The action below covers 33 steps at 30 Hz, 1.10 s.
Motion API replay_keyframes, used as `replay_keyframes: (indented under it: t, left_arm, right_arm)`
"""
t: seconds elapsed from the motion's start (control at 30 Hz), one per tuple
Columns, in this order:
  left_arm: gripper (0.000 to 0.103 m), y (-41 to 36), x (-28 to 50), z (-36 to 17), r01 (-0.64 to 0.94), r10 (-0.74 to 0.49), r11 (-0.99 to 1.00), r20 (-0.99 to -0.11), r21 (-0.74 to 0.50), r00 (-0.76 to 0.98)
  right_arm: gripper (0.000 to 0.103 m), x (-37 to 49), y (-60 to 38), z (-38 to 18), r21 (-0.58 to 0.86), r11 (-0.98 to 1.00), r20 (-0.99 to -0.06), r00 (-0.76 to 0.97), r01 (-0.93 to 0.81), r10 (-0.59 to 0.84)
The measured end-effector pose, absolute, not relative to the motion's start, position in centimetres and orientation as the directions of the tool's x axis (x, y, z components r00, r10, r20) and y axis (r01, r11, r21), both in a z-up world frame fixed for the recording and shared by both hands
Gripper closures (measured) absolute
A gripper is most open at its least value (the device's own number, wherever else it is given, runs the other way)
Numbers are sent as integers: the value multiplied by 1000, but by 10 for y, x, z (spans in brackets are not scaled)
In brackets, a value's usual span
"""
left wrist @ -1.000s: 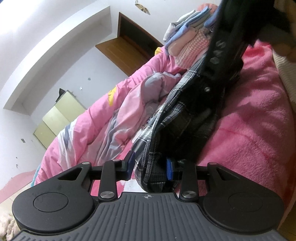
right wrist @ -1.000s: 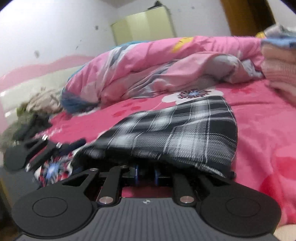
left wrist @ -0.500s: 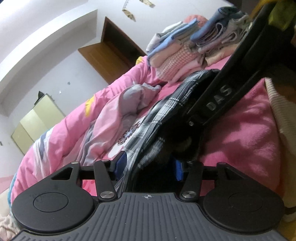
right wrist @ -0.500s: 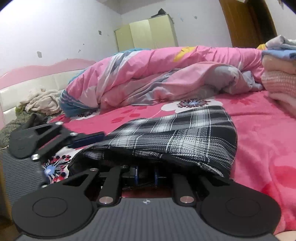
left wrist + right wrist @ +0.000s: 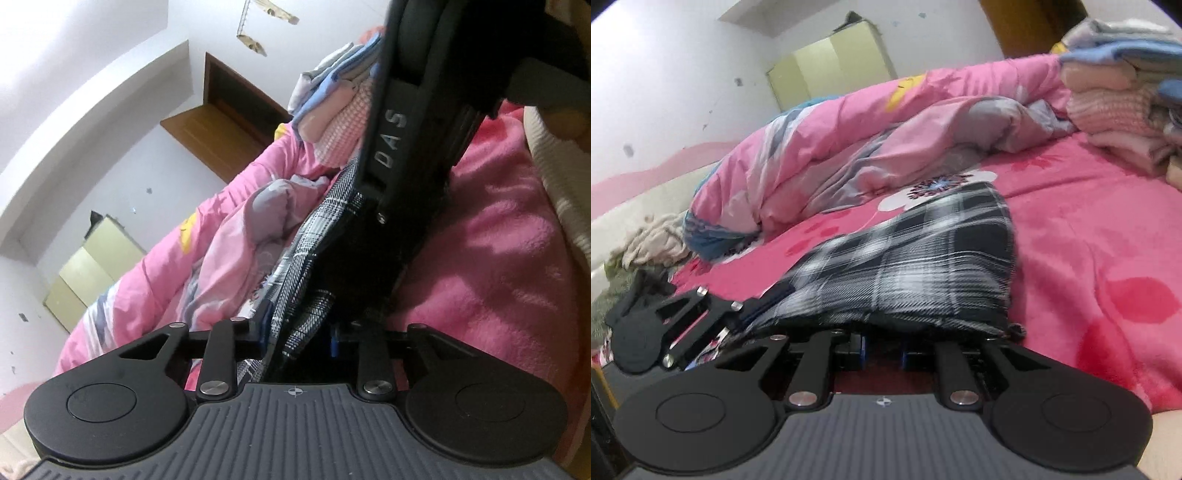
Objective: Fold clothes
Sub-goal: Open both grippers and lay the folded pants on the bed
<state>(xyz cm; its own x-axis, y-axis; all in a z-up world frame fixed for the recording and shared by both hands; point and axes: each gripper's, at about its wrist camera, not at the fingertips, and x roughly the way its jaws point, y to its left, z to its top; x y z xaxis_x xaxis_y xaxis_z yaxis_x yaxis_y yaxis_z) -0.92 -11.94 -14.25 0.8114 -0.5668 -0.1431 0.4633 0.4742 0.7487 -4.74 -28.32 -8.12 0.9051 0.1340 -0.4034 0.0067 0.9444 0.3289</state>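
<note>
While the plaid garment (image 5: 916, 266) lies spread over the pink bedspread (image 5: 1108, 236), its near hem drapes across the tips of the right gripper (image 5: 882, 345), whose fingers (image 5: 862, 345) stand narrow with a slim gap between the blue pads; the cloth hides whether they pinch it, so I cannot tell. The left gripper (image 5: 297, 328) comes in from the garment's left corner in the right wrist view, and its jaws are closing with a fold of the black-and-white cloth (image 5: 295, 302) between them (the left blue pad is next to the fabric, the other pad is mostly in shadow, so contact on both sides is not certain). In the left wrist view the black body of the right gripper (image 5: 402, 155) rises steeply across the frame, lettered in white, close over the same cloth. Beyond the garment sits a bunched pink quilt (image 5: 871, 140), and to the right a stack of folded clothes (image 5: 1119, 96). A pale green cabinet (image 5: 827, 70) stands against the far wall, with a wooden door (image 5: 207, 133) near it.
</note>
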Motion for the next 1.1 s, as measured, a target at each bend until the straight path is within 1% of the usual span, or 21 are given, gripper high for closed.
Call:
replay_keyframes:
  t: [0.1,0.17,0.27,0.33,0.4,0.43,0.47,0.53,0.57,0.6,0.63,0.7,0.77,0.8,0.87,0.93,0.97,1.03,1.07,1.1]
  left_arm:
    - [75,-118,-8,-143,471,-572,480,-143,740,808]
    - [76,-117,-9,-146,463,-576,470,-137,751,806]
    - [77,-117,-10,-151,458,-581,459,-132,761,803]
    - [77,-117,-10,-152,460,-582,463,-132,758,802]
    - [77,-117,-9,-151,464,-582,464,-135,755,802]
    - [77,-117,-10,-151,465,-582,463,-137,754,802]
    - [77,-117,-10,-151,466,-581,462,-139,755,802]
    - [75,-115,-12,-149,472,-575,465,-150,749,805]
    - [72,-114,-13,-147,486,-572,472,-165,736,804]
    - [70,-110,-13,-143,510,-571,483,-186,712,800]
    - [69,-104,-13,-139,532,-569,502,-203,682,797]
    - [60,-92,-13,-129,579,-569,542,-242,609,786]
    - [54,-74,-8,-115,646,-585,599,-293,473,756]
    - [53,-64,-6,-108,671,-598,626,-307,399,740]
    - [51,-44,-1,-93,700,-633,669,-303,250,712]
    - [45,-25,6,-79,706,-664,701,-267,105,699]
    - [41,-21,11,-75,698,-665,714,-260,54,700]
    - [40,-22,21,-75,667,-638,745,-280,12,718]
    - [40,-25,25,-77,649,-616,761,-302,11,728]
    - [41,-32,28,-83,629,-581,776,-342,42,739]
  right_arm:
    - [85,-61,-283,-77,289,956,-412,897,-39,161]
    - [85,-74,-292,-68,300,952,-411,892,-65,190]
    - [85,-92,-307,-48,358,922,-352,895,-144,276]
    - [85,-96,-310,-33,356,923,-292,921,-147,259]
    - [85,-90,-309,-25,334,933,-260,938,-134,228]
    - [85,-84,-306,-25,323,937,-258,941,-130,220]
    - [85,-76,-304,-28,312,942,-269,939,-127,216]
    - [82,-58,-298,-51,279,956,-365,911,-89,192]
    - [82,-48,-295,-64,260,963,-416,892,-70,177]
    - [84,-38,-292,-76,240,969,-466,870,-51,161]
    - [83,-37,-290,-77,234,971,-472,868,-45,154]
    - [83,-39,-289,-73,224,974,-471,870,-40,144]
    - [83,-41,-289,-76,222,974,-471,870,-40,143]
    - [83,-42,-289,-78,222,974,-470,871,-41,144]
    - [83,-42,-289,-78,224,974,-474,869,-36,141]
    - [83,-43,-287,-79,209,977,-473,871,-36,134]
    - [83,-44,-286,-79,199,979,-472,872,-37,129]
    - [83,-44,-284,-79,184,982,-473,873,-35,120]
    - [83,-44,-284,-79,180,983,-474,873,-33,116]
    - [83,-44,-284,-78,177,984,-476,872,-31,113]
